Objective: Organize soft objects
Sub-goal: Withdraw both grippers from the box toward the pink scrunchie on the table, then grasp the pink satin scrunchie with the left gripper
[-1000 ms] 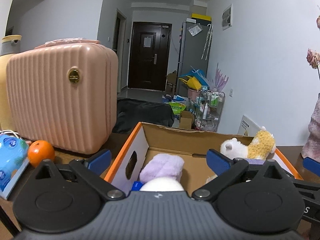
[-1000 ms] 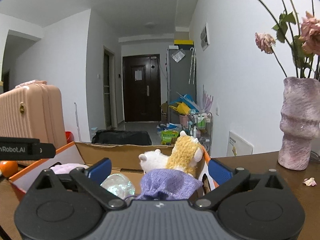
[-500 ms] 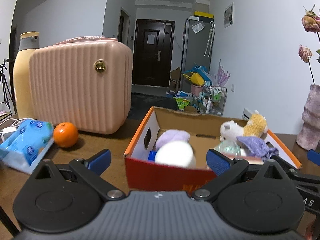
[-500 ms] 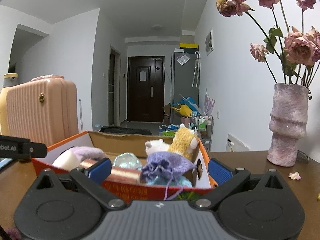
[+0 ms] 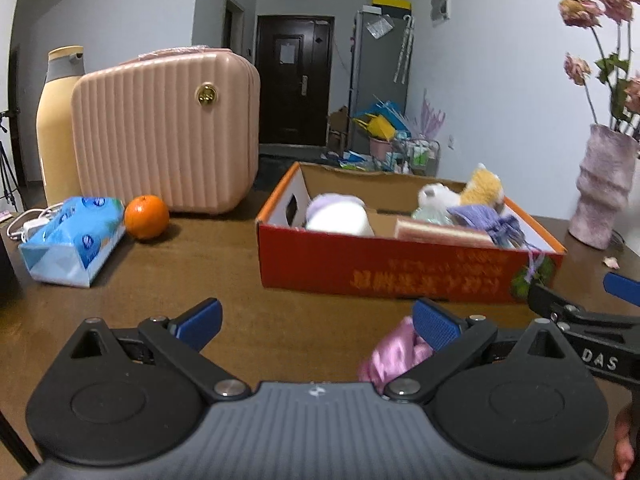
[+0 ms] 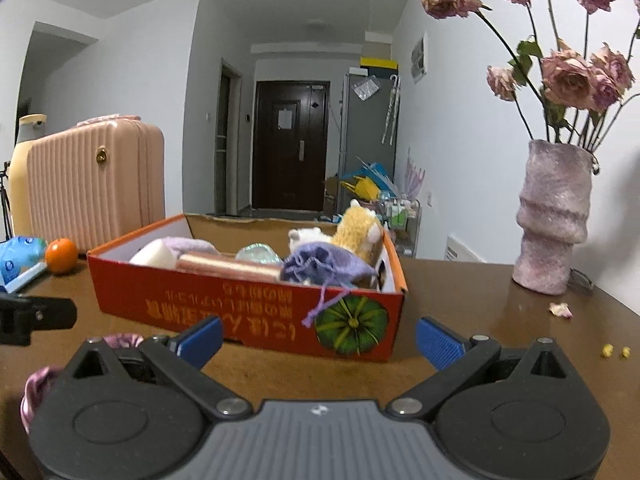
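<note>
Both grippers have pulled back from the orange cardboard box [image 5: 400,272], which a second ago filled the lower view and now sits whole on the brown surface [image 5: 248,320] ahead of them. Left gripper [image 5: 316,320] hovers low, its blue-padded fingers spread wide and empty; a pink satin scrunchie [image 5: 394,354] lies on the surface just beside its right finger — not between the pads. Right gripper [image 6: 318,334] is likewise spread and holds nothing. Inside the box sit a white-and-lilac plush [image 5: 338,216], a yellow alpaca toy [image 6: 358,232], a small white plush [image 6: 306,236] and a purple drawstring pouch [image 6: 324,264], its cord hanging over the front wall. Left of the box stand an orange [image 5: 146,216], a blue tissue pack [image 5: 74,234] and a pink ribbed case [image 5: 164,132]; a pink vase [image 6: 550,216] of dried roses stands to the right.
</note>
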{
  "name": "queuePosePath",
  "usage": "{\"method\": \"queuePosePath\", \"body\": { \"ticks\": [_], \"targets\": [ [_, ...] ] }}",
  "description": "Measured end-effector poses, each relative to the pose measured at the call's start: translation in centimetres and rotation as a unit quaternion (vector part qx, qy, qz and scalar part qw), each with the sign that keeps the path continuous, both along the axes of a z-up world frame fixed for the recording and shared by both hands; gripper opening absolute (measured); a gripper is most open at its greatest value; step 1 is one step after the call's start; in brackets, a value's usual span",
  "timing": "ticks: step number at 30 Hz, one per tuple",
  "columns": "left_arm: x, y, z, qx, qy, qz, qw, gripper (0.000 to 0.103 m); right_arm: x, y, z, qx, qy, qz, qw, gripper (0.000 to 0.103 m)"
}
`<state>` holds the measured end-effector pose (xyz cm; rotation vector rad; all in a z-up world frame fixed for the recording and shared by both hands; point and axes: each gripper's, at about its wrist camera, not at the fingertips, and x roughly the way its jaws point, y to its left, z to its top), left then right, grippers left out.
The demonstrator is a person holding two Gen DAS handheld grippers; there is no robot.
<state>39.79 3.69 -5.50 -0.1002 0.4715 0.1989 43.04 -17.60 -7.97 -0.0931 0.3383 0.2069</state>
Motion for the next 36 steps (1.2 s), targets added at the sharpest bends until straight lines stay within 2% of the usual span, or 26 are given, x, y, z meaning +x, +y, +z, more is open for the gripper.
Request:
{"method": "queuePosePath", "body": {
  "ticks": [8, 17, 18, 20, 21, 23, 25, 31, 36],
  "targets": [
    [-2.9, -1.7, -0.9, 0.010, 0.024, -0.029, 0.9992, 0.103, -1.4, -1.2, -0.4, -0.001, 0.024, -0.025, 0.999, 0.103],
    [-3.5, -3.3, -2.4, 0.032, 0.060, -0.059, 0.9959, 0.102, -2.6, -1.4, -0.4, 0.010, 0.038, -0.026, 0.999, 0.103],
    [-3.4, -3.3, -2.5, 0.031, 0.063, -0.061, 0.9956, 0.099, -2.7, -1.3, -0.4, 0.011, 0.039, -0.024, 0.999, 0.103],
    [-3.3, -3.0, -2.6, 0.024, 0.070, -0.064, 0.9952, 0.085, -2.8, -1.1, -0.4, 0.013, 0.042, -0.019, 0.999, 0.103],
    [-3.2, -2.9, -2.7, 0.018, 0.073, -0.068, 0.9949, 0.082, -2.9, -0.9, -0.4, 0.014, 0.043, -0.017, 0.999, 0.103],
    [-2.9, -2.5, -2.8, 0.008, 0.082, -0.076, 0.9937, 0.067, -2.9, -0.6, -0.5, 0.014, 0.046, -0.010, 0.999, 0.103],
    [-2.7, -2.1, -3.0, -0.004, 0.092, -0.089, 0.9917, 0.058, -2.7, -0.3, -0.6, 0.017, 0.052, -0.005, 0.999, 0.103],
    [-2.7, -1.1, -2.9, -0.006, 0.090, -0.115, 0.9893, 0.047, -2.2, 1.0, -0.6, 0.052, 0.073, 0.022, 0.996, 0.103],
    [-2.5, 0.4, -2.8, -0.007, 0.087, -0.122, 0.9887, 0.046, -1.2, 3.4, -0.9, 0.069, 0.095, 0.054, 0.992, 0.102]
  ]
}}
